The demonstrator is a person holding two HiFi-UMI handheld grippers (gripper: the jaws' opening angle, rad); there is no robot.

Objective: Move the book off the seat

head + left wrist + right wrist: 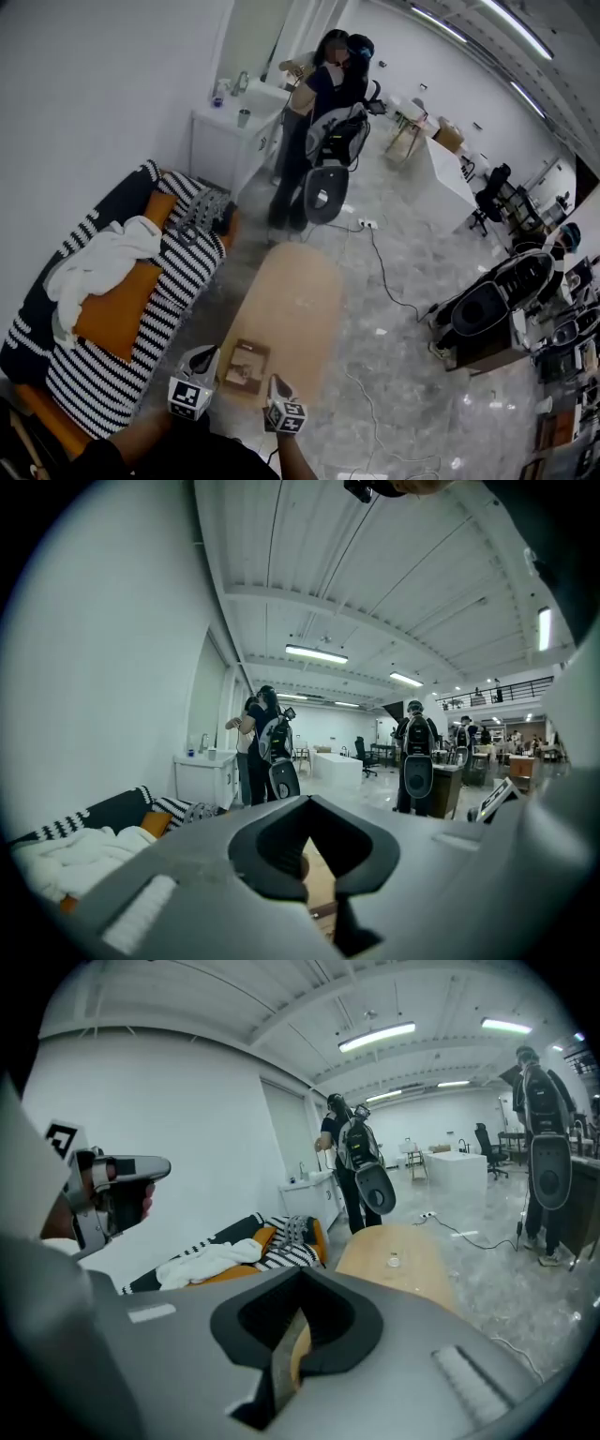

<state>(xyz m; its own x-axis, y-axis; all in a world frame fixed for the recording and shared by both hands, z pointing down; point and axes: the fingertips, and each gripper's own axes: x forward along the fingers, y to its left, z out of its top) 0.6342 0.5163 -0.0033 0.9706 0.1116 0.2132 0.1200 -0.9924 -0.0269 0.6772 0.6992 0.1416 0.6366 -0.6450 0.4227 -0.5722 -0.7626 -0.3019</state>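
A brown book [246, 366] lies flat on the near end of a tan oval bench [300, 291], which also shows in the right gripper view [427, 1279]. My left gripper [202, 356] hovers just left of the book and my right gripper [278, 384] just right of it, both close above the bench's near edge. In the left gripper view the jaws of the left gripper [319, 855] meet with nothing between them. The right gripper [295, 1335] is likewise shut and empty. Neither one touches the book.
A sofa [178, 272] with a striped blanket, orange cushions and a white cloth [98, 258] stands to the left. Two people [323, 84] stand by a white cabinet [225, 131] at the back. Cables [384, 281] trail over the floor; dark salon chairs [487, 314] are at the right.
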